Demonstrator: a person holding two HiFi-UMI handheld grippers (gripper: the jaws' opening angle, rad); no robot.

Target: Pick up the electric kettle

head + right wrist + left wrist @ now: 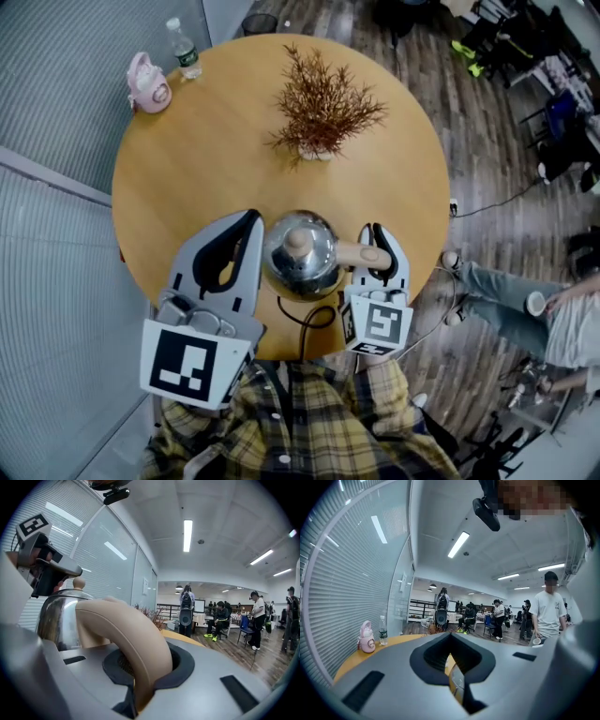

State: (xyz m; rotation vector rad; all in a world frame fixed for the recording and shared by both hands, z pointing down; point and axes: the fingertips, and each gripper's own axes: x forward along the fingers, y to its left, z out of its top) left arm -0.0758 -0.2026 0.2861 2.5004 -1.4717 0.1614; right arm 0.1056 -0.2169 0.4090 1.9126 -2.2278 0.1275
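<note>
Firmly, right tool [377, 242] pinches handle [359, 253] of electric kettle [300, 258]; left tool [250, 222] pressed together alongside

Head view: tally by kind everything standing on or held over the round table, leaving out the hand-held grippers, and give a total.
electric kettle: 1
pink flask: 1
water bottle: 1
dried plant arrangement: 1
Total: 4
</note>
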